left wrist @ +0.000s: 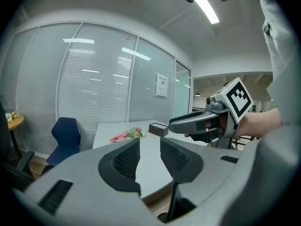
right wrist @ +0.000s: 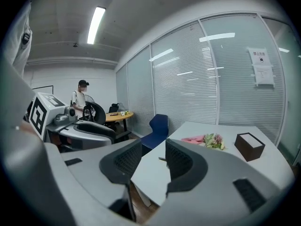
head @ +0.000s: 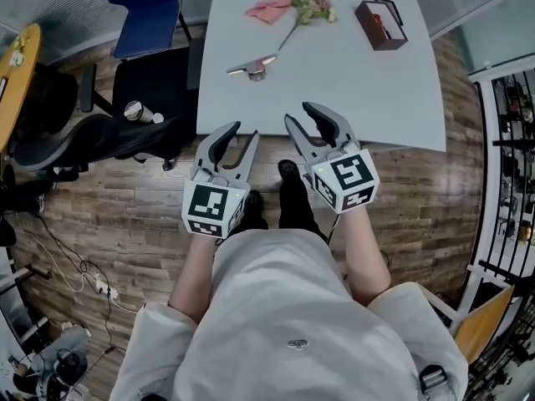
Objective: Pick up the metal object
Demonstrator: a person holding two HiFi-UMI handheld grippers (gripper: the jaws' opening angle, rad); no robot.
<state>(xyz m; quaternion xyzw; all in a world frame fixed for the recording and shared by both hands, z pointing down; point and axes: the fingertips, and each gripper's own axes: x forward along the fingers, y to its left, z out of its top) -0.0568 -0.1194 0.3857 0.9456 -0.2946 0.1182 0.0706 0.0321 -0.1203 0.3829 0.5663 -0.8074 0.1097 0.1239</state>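
On the smooth, pale grey desk [head: 351,73], a flat, shiny metal object [head: 251,67] lies near the front left edge. Just short of that edge, the left gripper [head: 242,134] and right gripper [head: 298,114] hold their ribbed fingers [left wrist: 126,161] apart, empty.

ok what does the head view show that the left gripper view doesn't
Only the head view: the metal object lying on the table, the wood floor and the person's legs. Only the left gripper view: the ceiling light and a paper notice on the glass wall. Both: the table, pink cloth, flowers, dark box, blue chair and the right hand-held gripper, open and empty.
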